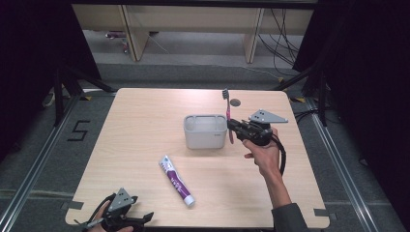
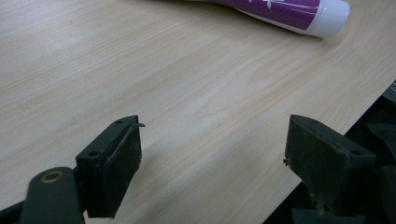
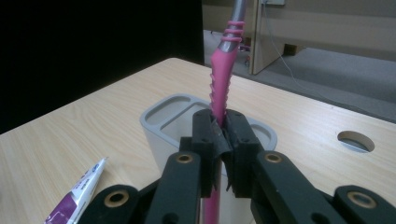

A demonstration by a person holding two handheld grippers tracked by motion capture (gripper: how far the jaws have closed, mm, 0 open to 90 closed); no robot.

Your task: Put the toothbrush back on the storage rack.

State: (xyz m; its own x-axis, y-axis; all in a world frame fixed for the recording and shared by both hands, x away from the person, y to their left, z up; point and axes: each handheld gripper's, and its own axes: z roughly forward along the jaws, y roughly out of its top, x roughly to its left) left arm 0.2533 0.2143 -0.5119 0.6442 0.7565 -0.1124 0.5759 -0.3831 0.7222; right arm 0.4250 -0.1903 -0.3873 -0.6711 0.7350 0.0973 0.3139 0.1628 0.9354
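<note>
My right gripper [image 1: 233, 126] is shut on a pink toothbrush [image 1: 227, 113], held upright with the bristles at the top, just right of a grey holder box [image 1: 205, 131] at mid-table. In the right gripper view the pink handle [image 3: 219, 88] rises between the closed jaws, with the grey holder [image 3: 164, 116] right behind them. A purple and white toothpaste tube [image 1: 177, 180] lies flat in front of the holder. My left gripper [image 1: 138, 220] rests open at the table's near left edge; in its own view the tube's white cap [image 2: 332, 17] lies ahead.
A round cable hole [image 1: 235, 102] sits in the tabletop behind the toothbrush. Dark stands and cables flank the table on the floor. Wooden furniture legs [image 1: 134, 34] stand beyond the far edge.
</note>
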